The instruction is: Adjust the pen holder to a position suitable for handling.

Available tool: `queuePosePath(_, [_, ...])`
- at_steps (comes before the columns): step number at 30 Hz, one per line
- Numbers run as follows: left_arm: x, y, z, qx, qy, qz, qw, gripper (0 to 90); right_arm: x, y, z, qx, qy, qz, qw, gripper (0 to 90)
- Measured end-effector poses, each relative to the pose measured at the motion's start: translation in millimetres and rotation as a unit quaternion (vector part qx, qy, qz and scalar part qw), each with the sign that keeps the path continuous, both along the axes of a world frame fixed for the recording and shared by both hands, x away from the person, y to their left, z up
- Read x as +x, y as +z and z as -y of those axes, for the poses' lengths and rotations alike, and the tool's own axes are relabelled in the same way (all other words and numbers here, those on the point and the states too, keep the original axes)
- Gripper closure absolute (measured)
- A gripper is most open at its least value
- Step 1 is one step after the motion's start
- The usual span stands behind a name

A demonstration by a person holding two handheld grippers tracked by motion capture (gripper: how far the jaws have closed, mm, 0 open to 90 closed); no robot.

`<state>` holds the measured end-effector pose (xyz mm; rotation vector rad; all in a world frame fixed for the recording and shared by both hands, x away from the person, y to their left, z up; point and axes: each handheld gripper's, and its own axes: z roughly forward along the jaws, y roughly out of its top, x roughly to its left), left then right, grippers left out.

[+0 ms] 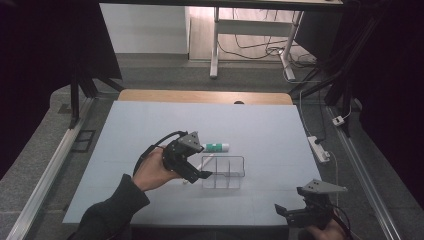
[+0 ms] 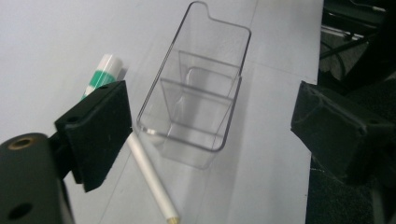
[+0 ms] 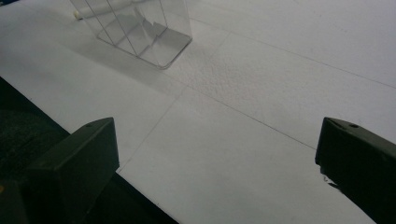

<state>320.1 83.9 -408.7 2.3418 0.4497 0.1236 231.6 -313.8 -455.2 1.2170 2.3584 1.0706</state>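
A clear plastic organizer (image 1: 223, 172) with divided compartments stands in the middle of the pale table (image 1: 150, 120). In the left gripper view its compartments (image 2: 196, 107) look empty. A white pen (image 2: 152, 179) lies on the table along its left side, and a green-and-white tube (image 1: 216, 147) lies just behind it. My left gripper (image 1: 199, 167) hovers open at the organizer's left end, its jaws spread wider than the box (image 2: 215, 135). My right gripper (image 1: 300, 205) stays open near the front right edge, holding nothing (image 3: 219, 163), with the organizer (image 3: 140, 28) far ahead of it.
The table's front edge (image 3: 93, 154) runs just under my right gripper. A power strip (image 1: 318, 148) and cables lie on the floor to the right. Desk legs (image 1: 215, 45) stand beyond the far edge.
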Motion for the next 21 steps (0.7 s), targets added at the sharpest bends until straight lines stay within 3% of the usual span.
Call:
queuePosePath(5, [-5.8, -6.9, -16.0, -0.032, 0.028, -0.018, 0.9989, 7.6, 0.0, 0.0, -0.3, -0.001, 0.0, 0.001, 1.0, 0.0])
queuePosePath(8, [-9.4, -11.7, -26.6, -0.036, 0.045, -0.018, 0.9981, 4.4, 0.0, 0.0, -0.2, -0.001, 0.0, 0.001, 1.0, 0.0])
queuePosePath(16, [-24.7, -20.2, -60.4, -0.084, 0.085, -0.026, 0.9925, 0.3, -0.5, 0.3, -0.3, 0.0, 0.001, 0.001, 1.0, 0.0])
queuePosePath(21, [-36.3, -27.2, -81.4, -0.094, 0.108, -0.027, 0.9893, 0.3, -0.9, 0.5, -0.5, 0.001, 0.002, 0.001, 1.0, 0.0])
